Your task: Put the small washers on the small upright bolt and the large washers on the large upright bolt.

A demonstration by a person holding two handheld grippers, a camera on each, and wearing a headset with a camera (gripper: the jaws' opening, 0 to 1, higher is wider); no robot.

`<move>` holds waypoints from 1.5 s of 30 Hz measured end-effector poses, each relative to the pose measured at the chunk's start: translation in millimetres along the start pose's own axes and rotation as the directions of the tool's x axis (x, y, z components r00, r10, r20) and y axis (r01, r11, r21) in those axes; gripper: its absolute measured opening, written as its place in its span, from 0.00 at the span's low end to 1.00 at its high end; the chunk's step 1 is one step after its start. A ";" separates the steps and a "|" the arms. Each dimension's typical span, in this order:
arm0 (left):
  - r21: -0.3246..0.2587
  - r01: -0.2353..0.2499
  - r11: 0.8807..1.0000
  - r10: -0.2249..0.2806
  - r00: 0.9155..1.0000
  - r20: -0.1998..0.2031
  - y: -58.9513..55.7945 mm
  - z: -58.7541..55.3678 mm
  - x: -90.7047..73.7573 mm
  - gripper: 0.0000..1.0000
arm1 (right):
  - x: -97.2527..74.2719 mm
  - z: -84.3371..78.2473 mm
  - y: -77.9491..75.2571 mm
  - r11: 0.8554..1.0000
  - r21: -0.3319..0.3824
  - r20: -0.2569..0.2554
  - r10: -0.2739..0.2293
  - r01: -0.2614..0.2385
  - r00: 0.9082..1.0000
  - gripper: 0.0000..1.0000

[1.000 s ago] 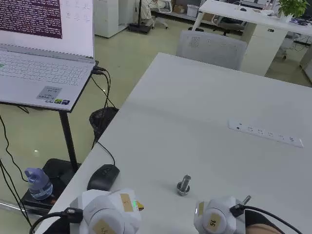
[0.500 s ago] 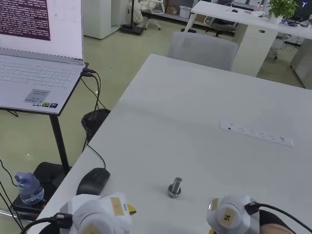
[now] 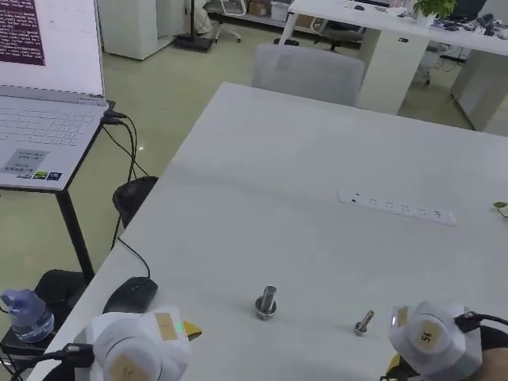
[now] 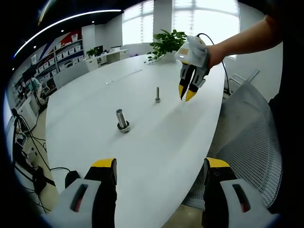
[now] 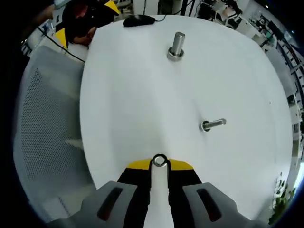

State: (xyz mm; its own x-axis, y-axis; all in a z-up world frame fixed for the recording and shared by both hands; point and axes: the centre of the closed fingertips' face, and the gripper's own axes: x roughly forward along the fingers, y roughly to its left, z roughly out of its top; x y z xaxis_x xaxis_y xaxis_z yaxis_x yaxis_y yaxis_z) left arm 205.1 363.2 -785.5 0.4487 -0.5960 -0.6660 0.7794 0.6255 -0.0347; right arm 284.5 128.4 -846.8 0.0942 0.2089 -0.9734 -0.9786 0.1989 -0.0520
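Right tongs [image 5: 160, 167] pinch a washer [image 5: 160, 160], seen in the right gripper view; left tongs [image 4: 160, 165] stand spread apart.

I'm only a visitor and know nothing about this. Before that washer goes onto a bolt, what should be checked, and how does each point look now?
1. Right gripper holds a washer: ok, jaws shut on it.
2. Washer size, small or large: cannot tell.
3. Small bolt upright: ok.
4. Large bolt upright: ok.
5. Way from the right gripper to the bolts: ok, bare table lies between.
6. Left gripper out of the way: ok, open, at the table's edge, apart from both bolts.
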 end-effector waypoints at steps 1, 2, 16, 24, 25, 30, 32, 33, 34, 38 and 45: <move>0.002 -0.005 1.000 0.005 1.000 -0.003 0.9 -0.5 -0.4 0.76 | -1.8 -2.1 -2.6 1.000 0.008 0.002 -0.001 0.001 1.000 0.13; 0.003 -0.008 1.000 0.008 1.000 0.001 1.3 0.0 -0.5 0.77 | -2.4 -3.3 -4.2 1.000 0.010 0.002 -0.002 0.002 1.000 0.13; -0.011 -0.013 1.000 0.013 1.000 -0.012 1.1 -2.6 2.0 0.81 | -20.5 19.5 -34.1 0.999 0.029 0.057 -0.019 0.017 0.998 0.13; -0.020 -0.014 1.000 0.014 1.000 -0.022 1.1 -8.1 2.9 0.83 | -30.8 40.3 -63.7 0.998 0.031 0.084 -0.049 0.047 0.995 0.13; -0.022 -0.014 1.000 0.014 1.000 -0.021 1.4 -8.4 2.9 0.84 | -32.3 45.0 -66.5 0.998 0.041 0.094 -0.049 0.045 0.994 0.13; -0.029 -0.013 1.000 0.013 1.000 -0.019 2.4 -9.0 3.0 0.84 | -26.6 53.1 -74.7 0.998 0.031 0.090 -0.058 0.055 0.994 0.13; -0.027 -0.012 1.000 0.011 1.000 -0.021 2.5 -9.1 3.1 0.84 | -24.2 55.9 -76.5 0.998 0.032 0.092 -0.056 0.053 0.994 0.13; -0.026 -0.011 1.000 0.010 1.000 -0.021 2.5 -9.2 3.2 0.84 | -23.5 57.0 -76.8 0.998 0.032 0.092 -0.055 0.052 0.994 0.13; -0.025 -0.009 1.000 0.009 1.000 -0.023 2.6 -9.6 3.4 0.84 | -22.0 58.6 -76.7 0.998 0.028 0.092 -0.051 0.049 0.994 0.13; -0.022 -0.008 1.000 0.008 1.000 -0.028 3.7 -10.6 3.6 0.82 | -15.1 57.5 -78.9 0.999 0.022 0.073 -0.043 0.042 0.996 0.13; -0.024 -0.007 1.000 0.007 0.999 -0.037 5.0 -14.6 3.0 0.81 | -8.5 55.4 -78.7 0.999 0.021 0.059 -0.028 0.026 0.998 0.13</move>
State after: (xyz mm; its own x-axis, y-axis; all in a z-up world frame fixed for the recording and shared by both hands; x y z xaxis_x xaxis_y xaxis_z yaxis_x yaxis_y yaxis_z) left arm 204.0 371.9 -798.6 0.4371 -0.5726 -0.6936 0.7654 0.6418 -0.0475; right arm 370.9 164.0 -822.0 0.1318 0.2597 -0.9567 -0.9718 0.2243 -0.0730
